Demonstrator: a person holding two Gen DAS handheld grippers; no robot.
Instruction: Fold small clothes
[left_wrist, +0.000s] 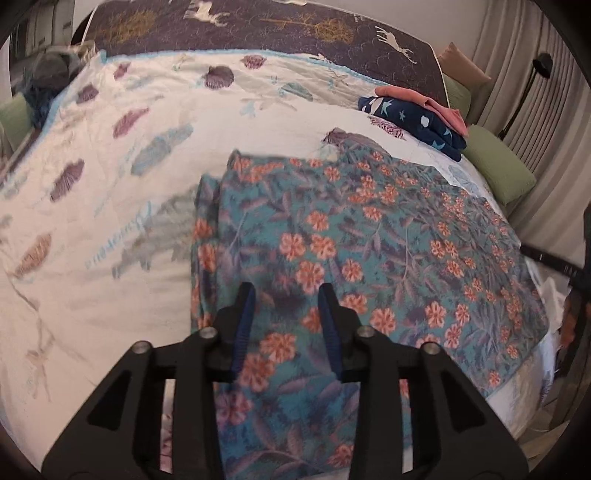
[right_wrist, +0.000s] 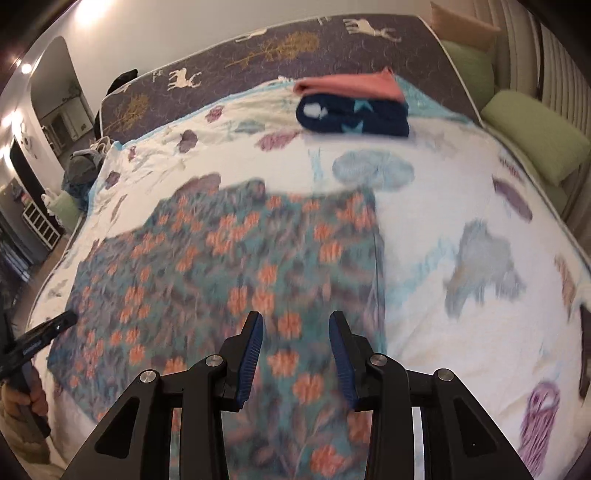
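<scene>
A teal garment with orange flowers (left_wrist: 369, 251) lies spread flat on the bed; it also shows in the right wrist view (right_wrist: 229, 258). My left gripper (left_wrist: 286, 291) is open and empty, just above the garment near its left edge. My right gripper (right_wrist: 295, 319) is open and empty, above the garment near its right edge. The left gripper's tip (right_wrist: 55, 325) shows in the right wrist view at the garment's left side. The right wrist view is blurred.
A white bedsheet with leaf prints (left_wrist: 110, 155) covers the bed. A folded navy star-print garment (right_wrist: 354, 114) with a folded pink one (right_wrist: 351, 85) on top sits at the far side. Green cushions (right_wrist: 535, 136) line the right edge. A dark patterned mattress (left_wrist: 258, 33) lies behind.
</scene>
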